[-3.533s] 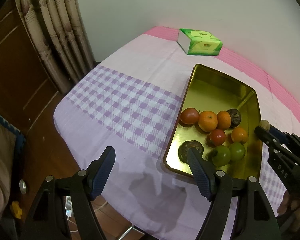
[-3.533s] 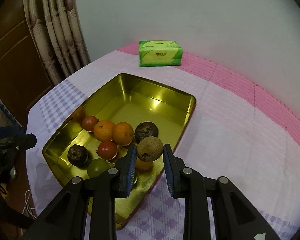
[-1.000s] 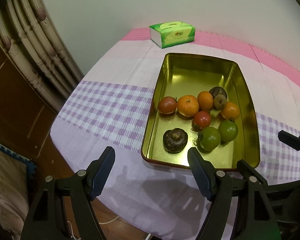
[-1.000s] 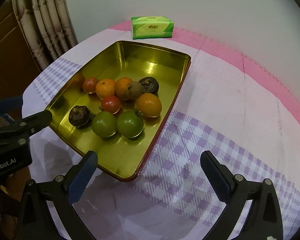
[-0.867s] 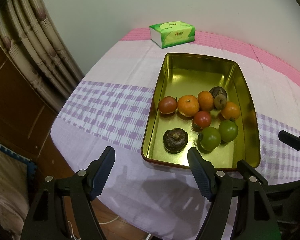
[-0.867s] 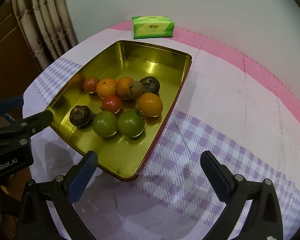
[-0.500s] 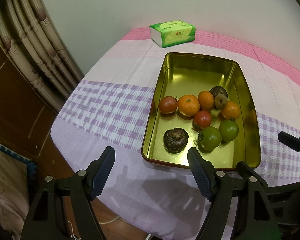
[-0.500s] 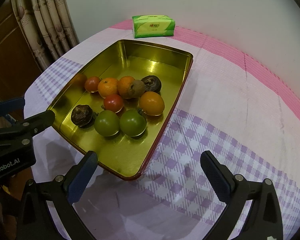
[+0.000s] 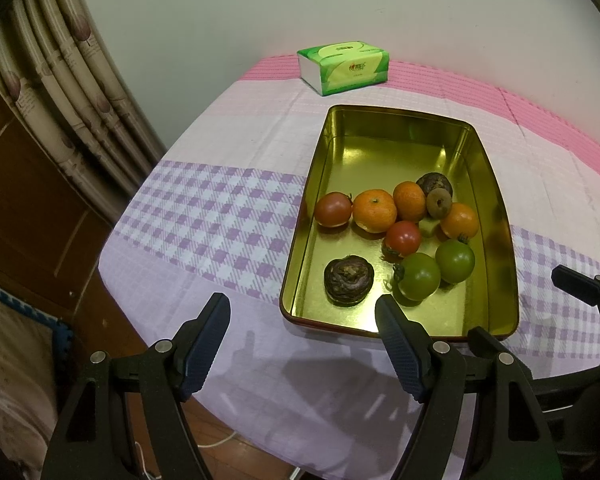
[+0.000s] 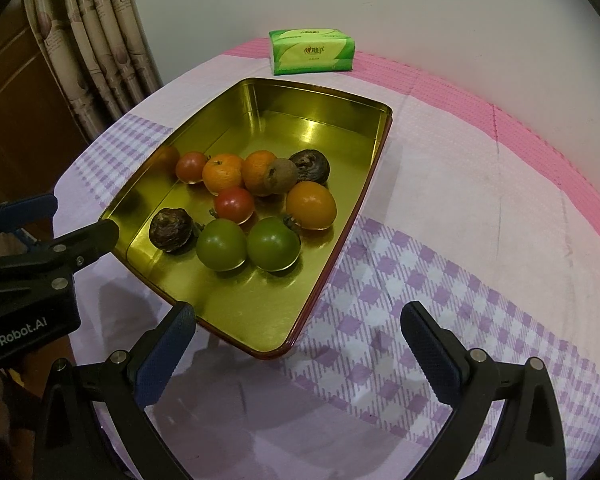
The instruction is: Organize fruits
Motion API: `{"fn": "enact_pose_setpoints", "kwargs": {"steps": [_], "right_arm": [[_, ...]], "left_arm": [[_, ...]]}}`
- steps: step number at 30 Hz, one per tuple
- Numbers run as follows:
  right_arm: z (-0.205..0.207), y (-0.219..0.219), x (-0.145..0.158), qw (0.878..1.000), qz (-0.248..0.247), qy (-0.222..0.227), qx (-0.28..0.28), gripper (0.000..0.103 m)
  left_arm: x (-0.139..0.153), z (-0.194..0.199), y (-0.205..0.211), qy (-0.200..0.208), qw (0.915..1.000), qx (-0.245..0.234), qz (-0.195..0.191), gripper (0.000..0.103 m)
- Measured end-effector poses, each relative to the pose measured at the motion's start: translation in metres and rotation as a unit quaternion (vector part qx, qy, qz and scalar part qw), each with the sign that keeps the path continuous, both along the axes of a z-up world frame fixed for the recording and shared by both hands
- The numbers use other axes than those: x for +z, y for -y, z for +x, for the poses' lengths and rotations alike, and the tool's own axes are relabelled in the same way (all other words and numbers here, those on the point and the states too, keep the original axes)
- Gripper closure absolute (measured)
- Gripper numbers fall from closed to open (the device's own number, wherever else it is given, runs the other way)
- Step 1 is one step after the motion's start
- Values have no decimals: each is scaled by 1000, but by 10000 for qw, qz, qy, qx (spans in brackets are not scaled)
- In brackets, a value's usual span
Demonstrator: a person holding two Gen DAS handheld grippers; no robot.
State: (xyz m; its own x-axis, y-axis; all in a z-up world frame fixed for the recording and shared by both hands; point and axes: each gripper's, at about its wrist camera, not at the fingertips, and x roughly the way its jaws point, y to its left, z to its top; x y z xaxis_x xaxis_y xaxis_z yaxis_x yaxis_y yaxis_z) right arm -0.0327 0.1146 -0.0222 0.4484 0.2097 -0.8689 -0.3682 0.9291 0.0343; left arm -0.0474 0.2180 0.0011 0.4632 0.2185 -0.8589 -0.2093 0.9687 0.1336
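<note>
Tabletop [image 9: 228, 216] under pink, white and lilac-check cloth; plain wall behind, curtain [image 9: 60, 92] and wooden door at left. Green tissue pack [image 10: 312, 51] near far edge. Gold tray [image 10: 240, 308] mid-tabletop holds all fruits [image 10: 260, 200], clustered in its near half, likely gathered to keep them from rolling. No loose fruit visible on cloth; task looks near done. Left gripper [image 9: 302, 338] wide open, empty, short of tray's near rim. Right gripper [image 10: 300, 344] wide open, empty, over tray's near corner.
</note>
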Motion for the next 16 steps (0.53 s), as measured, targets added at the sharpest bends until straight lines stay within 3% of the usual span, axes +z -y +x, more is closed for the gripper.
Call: {"fn": "enact_pose_setpoints", "kwargs": {"steps": [16], "right_arm": [[0, 2, 5, 10000, 75, 0, -9, 1]], "left_arm": [[2, 1, 3, 47, 9998, -152, -79, 28]]}}
